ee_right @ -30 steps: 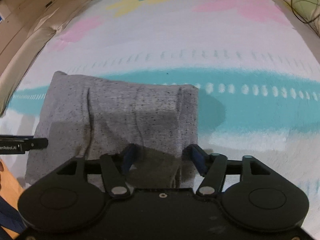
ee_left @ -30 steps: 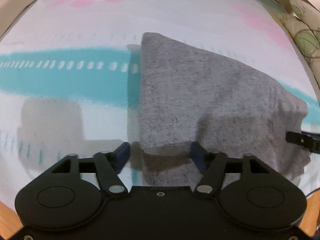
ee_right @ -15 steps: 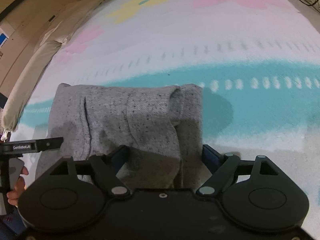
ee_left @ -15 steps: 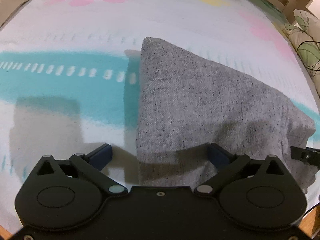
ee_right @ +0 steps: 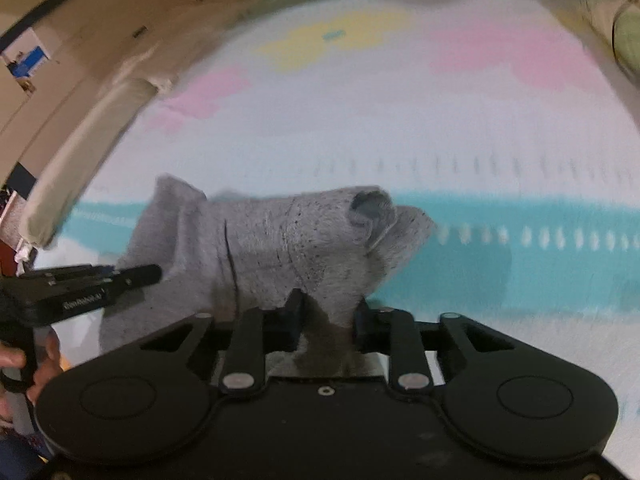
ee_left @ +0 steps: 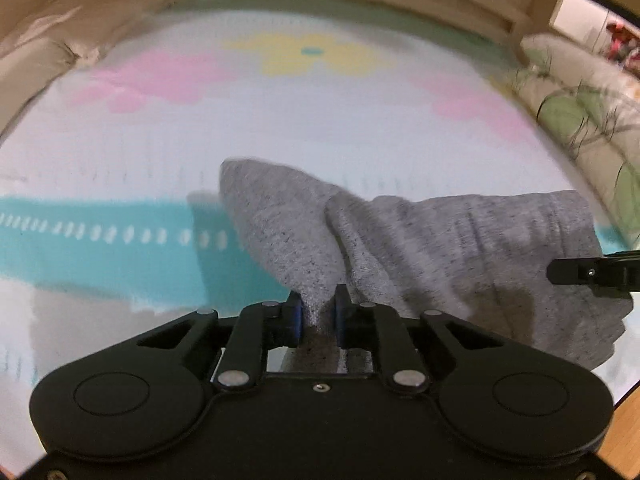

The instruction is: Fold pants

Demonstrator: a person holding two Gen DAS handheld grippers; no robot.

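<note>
The grey speckled pants (ee_left: 440,240) are folded into a bundle, its near edge raised off the patterned sheet (ee_left: 280,120). My left gripper (ee_left: 318,314) is shut on the near left corner of the pants. My right gripper (ee_right: 328,308) is shut on the near right corner of the pants (ee_right: 280,240). Each gripper shows at the edge of the other view: the right one (ee_left: 592,272) and the left one (ee_right: 80,284). The cloth sags between the two grips.
The sheet (ee_right: 480,140) has a teal band, pink patches and a yellow flower. A leaf-print pillow (ee_left: 580,112) lies at the right. A rolled beige edge (ee_right: 88,140) runs along the left. Wooden floor (ee_left: 624,432) shows beside the bed.
Both grippers were open astride the near edge of the pants lying flat. They have shut on its corners and lifted that edge, which now bunches and sags.
</note>
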